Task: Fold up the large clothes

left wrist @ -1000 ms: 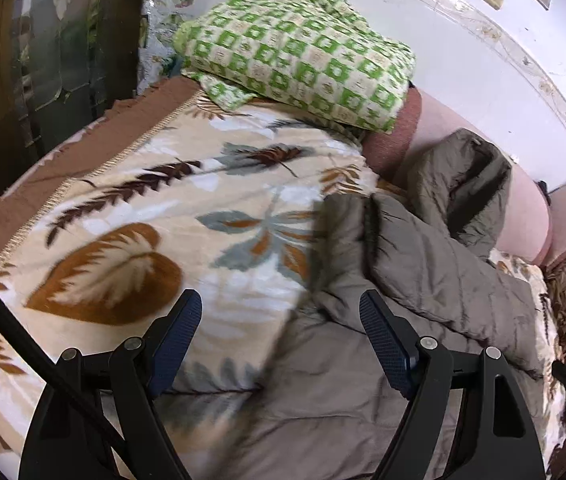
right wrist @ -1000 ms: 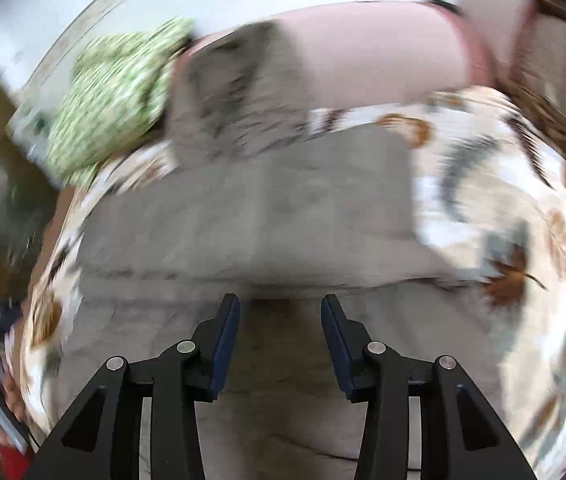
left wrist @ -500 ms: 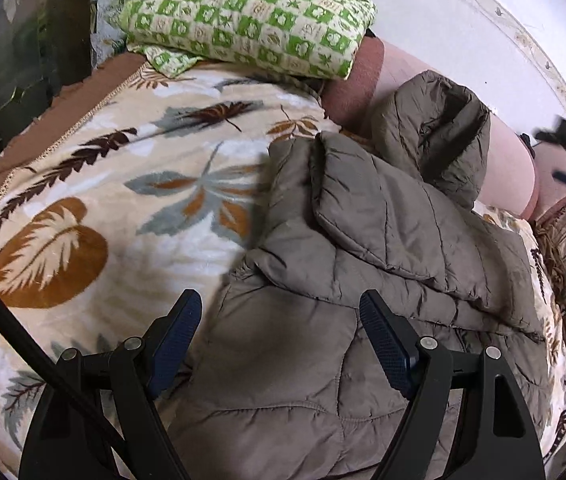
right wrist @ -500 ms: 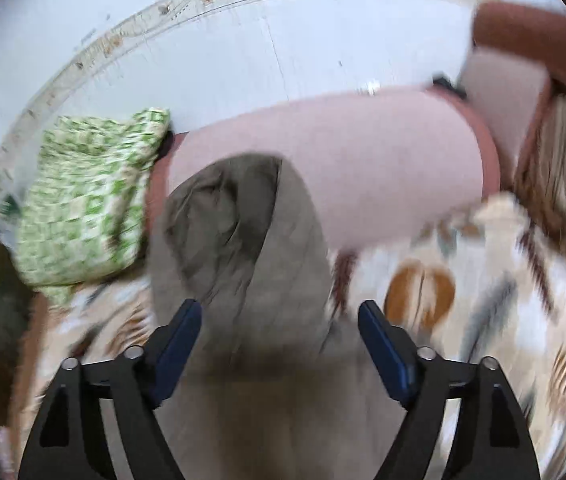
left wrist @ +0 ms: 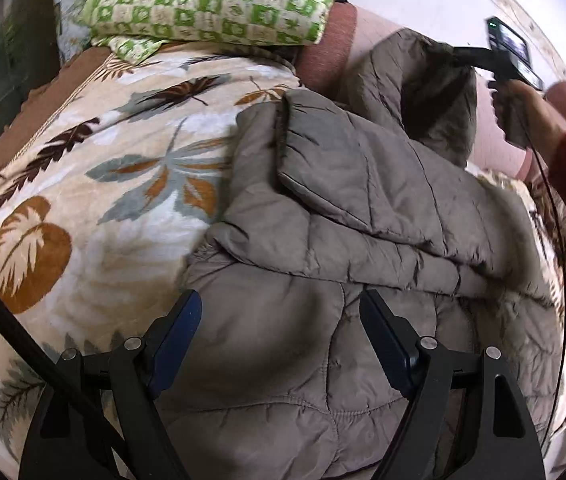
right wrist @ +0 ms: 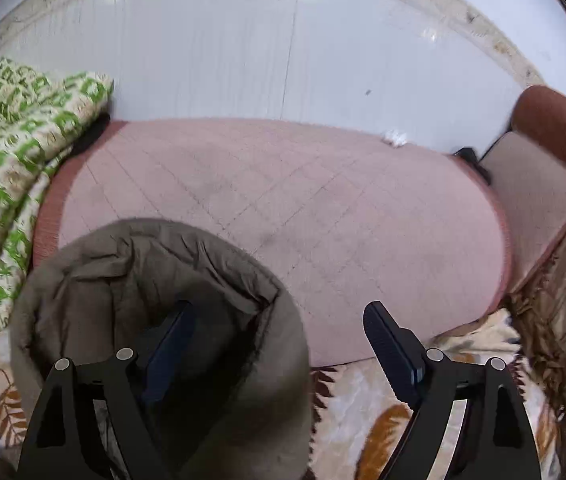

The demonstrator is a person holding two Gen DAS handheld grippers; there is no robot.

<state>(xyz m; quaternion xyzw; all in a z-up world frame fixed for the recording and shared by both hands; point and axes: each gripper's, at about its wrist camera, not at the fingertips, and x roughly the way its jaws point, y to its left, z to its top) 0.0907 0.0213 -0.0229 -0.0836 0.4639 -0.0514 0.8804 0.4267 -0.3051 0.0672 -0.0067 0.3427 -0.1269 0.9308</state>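
A grey-brown quilted hooded jacket (left wrist: 363,208) lies on a leaf-patterned blanket (left wrist: 83,184), one sleeve folded across its body. Its hood (left wrist: 423,92) leans against a pink cushion. My left gripper (left wrist: 281,340) is open just above the jacket's lower part, holding nothing. My right gripper (right wrist: 279,344) is open at the hood (right wrist: 123,272): its left finger sits inside the hood opening, its right finger outside over the cushion and blanket. In the left wrist view the right gripper's body (left wrist: 511,60) and the hand holding it show beside the hood.
A green-and-white checked folded blanket (left wrist: 211,0) lies at the bed's far left corner. The pink cushion (right wrist: 283,200) stands against a white wall (right wrist: 283,40). A brown armrest (right wrist: 559,128) and a striped fringed cover (right wrist: 563,300) are at the right.
My right gripper moved forward from over the jacket body up to the hood, opened wider, and its left finger went inside the hood. My left gripper moved right over the jacket.
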